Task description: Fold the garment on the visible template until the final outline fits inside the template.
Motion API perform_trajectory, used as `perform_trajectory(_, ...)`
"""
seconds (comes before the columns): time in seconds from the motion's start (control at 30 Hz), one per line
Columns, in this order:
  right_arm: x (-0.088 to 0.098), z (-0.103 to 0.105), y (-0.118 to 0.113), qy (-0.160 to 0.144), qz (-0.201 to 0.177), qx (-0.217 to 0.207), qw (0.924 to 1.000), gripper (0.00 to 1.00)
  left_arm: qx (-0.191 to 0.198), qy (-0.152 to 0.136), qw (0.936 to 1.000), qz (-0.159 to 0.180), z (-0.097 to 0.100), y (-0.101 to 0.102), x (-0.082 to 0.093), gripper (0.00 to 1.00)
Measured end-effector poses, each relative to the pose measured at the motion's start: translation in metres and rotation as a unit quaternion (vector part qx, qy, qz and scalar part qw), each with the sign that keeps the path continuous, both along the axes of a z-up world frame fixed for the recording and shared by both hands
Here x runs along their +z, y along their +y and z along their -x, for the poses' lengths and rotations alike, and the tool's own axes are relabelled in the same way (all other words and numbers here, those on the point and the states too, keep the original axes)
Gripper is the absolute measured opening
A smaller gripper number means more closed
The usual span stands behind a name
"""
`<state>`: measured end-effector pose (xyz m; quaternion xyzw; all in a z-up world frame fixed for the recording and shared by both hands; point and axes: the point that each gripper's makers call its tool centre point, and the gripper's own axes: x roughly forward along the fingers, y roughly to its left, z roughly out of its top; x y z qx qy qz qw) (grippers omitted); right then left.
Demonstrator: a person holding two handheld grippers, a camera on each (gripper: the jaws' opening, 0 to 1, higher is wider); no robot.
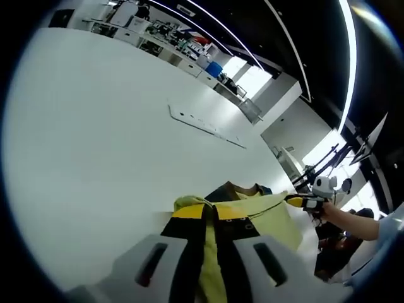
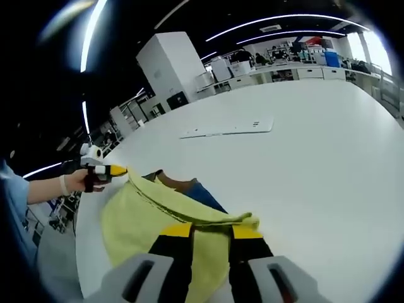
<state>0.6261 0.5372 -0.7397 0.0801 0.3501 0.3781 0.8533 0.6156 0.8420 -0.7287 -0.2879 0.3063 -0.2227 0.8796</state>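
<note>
- A yellow-green garment (image 1: 265,211) is seen lifted above a large white table (image 1: 95,158), stretched between the 2 grippers.
- In the left gripper view, the left gripper (image 1: 211,227) is closed on one end of the garment, with cloth bunched between its 2 black, yellow-banded jaws.
- In the same view, the right gripper (image 1: 307,202) is seen at the right, held in a person's hand (image 1: 329,212) and pinching the garment's far end.
- In the right gripper view, the right gripper (image 2: 211,243) is clamped on the garment (image 2: 145,227); the left gripper (image 2: 113,170) is seen at the left, gripping the other end.
- A brown and blue inner part of the garment is visible at its neckline.
- A flat white template (image 1: 205,125) lies on the table, well apart from the garment.
</note>
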Motion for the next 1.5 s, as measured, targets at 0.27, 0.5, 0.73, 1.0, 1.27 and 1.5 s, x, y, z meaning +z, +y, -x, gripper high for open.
perform_trajectory(0.27,0.005,-0.017,0.003,-0.006,-0.011,-0.022,0.9997,0.18,0.038,-0.001,0.9992,0.014,-0.014,0.014,0.004,0.07)
perform_trajectory(0.5,0.006,-0.010,0.001,-0.005,-0.007,-0.017,0.9998,0.19,0.026,-0.004,0.9997,0.002,-0.005,0.012,0.007,0.08)
perform_trajectory(0.73,0.007,0.003,0.000,-0.017,0.000,-0.004,0.9998,0.39,-0.014,-0.013,0.9997,-0.012,0.007,0.002,0.012,0.27)
perform_trajectory(1.0,0.005,0.016,-0.006,-0.029,0.012,0.000,0.9995,0.61,-0.058,-0.027,0.9974,-0.033,0.022,-0.007,0.019,0.49)
perform_trajectory(1.27,0.010,0.027,-0.009,-0.037,0.013,0.000,0.9992,0.81,-0.104,-0.054,0.9907,-0.069,0.040,-0.018,0.026,0.82)
perform_trajectory(1.5,0.013,0.042,-0.010,-0.033,0.007,0.008,0.9994,0.88,-0.119,-0.060,0.9867,-0.093,0.053,-0.018,0.028,0.99)
